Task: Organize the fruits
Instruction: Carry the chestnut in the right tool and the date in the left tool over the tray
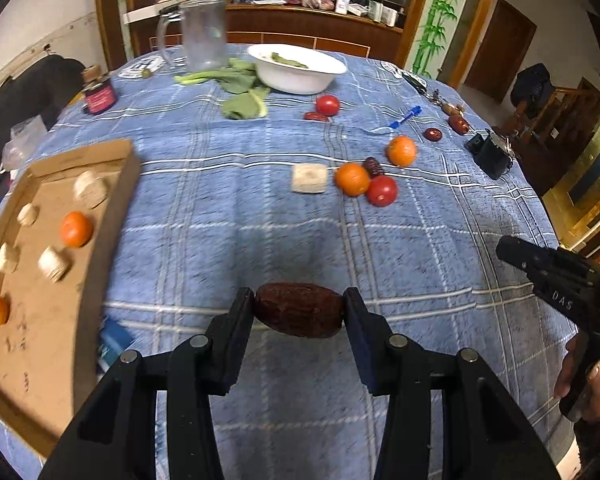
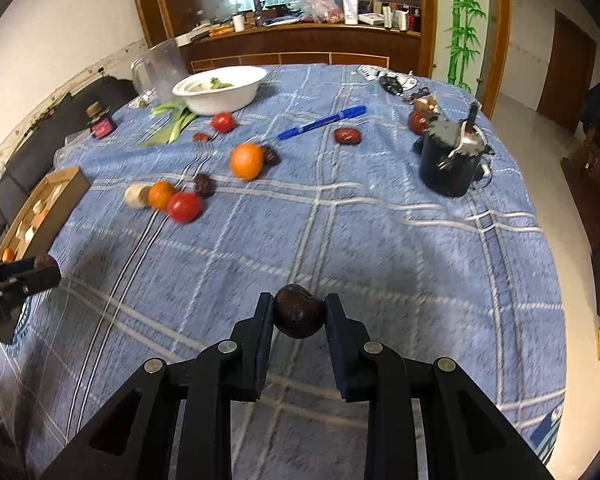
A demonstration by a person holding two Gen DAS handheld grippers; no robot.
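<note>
My left gripper is shut on a dark red date, held above the blue checked tablecloth. My right gripper is shut on another dark date. A cardboard tray at the left holds two oranges and several pale lumps. Loose on the cloth lie oranges, tomatoes, more dates and a pale lump. The right gripper also shows at the right edge of the left wrist view; the left gripper shows at the left edge of the right wrist view.
A white bowl with greens, leafy vegetables, a clear jug and a small dark jar stand at the far side. A blue pen and a black device lie at the right.
</note>
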